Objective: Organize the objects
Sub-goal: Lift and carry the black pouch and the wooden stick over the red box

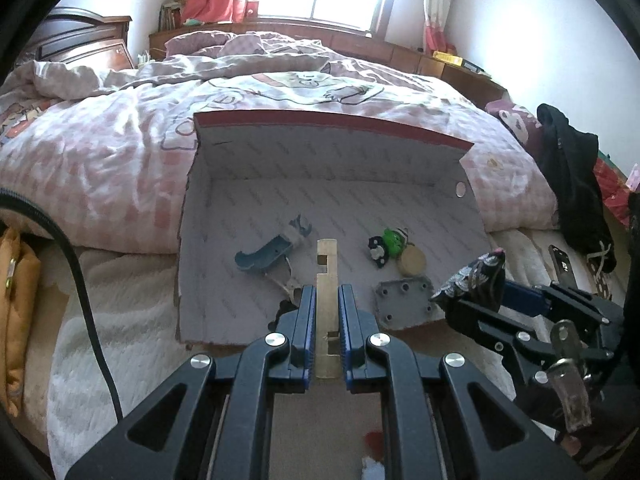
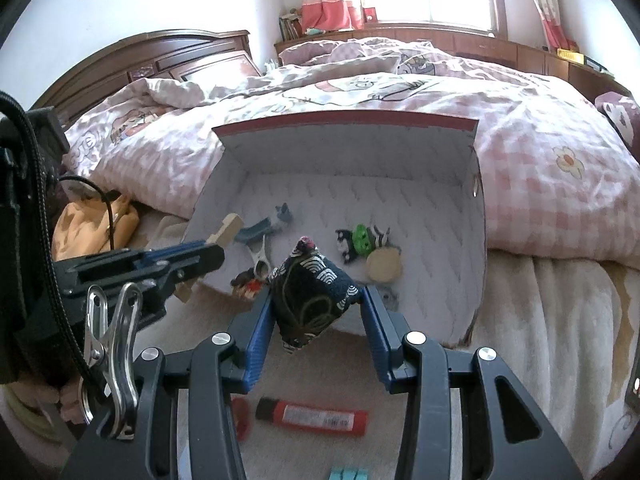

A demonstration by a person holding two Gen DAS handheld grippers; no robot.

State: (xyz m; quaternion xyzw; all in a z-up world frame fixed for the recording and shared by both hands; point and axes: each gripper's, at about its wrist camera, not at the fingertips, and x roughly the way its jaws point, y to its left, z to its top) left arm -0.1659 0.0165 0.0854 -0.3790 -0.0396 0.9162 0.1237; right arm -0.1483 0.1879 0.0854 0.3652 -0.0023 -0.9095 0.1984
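Note:
My left gripper [image 1: 325, 300] is shut on a flat notched wooden piece [image 1: 327, 276] that sticks forward over the near edge of an open cardboard box [image 1: 320, 120]. My right gripper [image 2: 316, 300] is shut on a dark patterned beanbag pouch [image 2: 310, 292], held just before the box [image 2: 348, 124]. In the left wrist view the right gripper [image 1: 472, 300] carries the pouch [image 1: 476, 276] at the box's right corner. Inside the box lie a teal clip tool [image 1: 264, 254], a green and black figure [image 1: 386, 246], a round wooden disc [image 1: 412, 264] and a grey plate with holes [image 1: 404, 300].
The box rests on a bed with a pink checked duvet [image 1: 100, 152]. A red glue stick [image 2: 312, 416] and a teal piece [image 2: 348, 474] lie on the blanket below my right gripper. A phone [image 1: 562, 268] and dark clothing [image 1: 572, 172] are at the right, a yellow bag [image 2: 92, 228] at the left.

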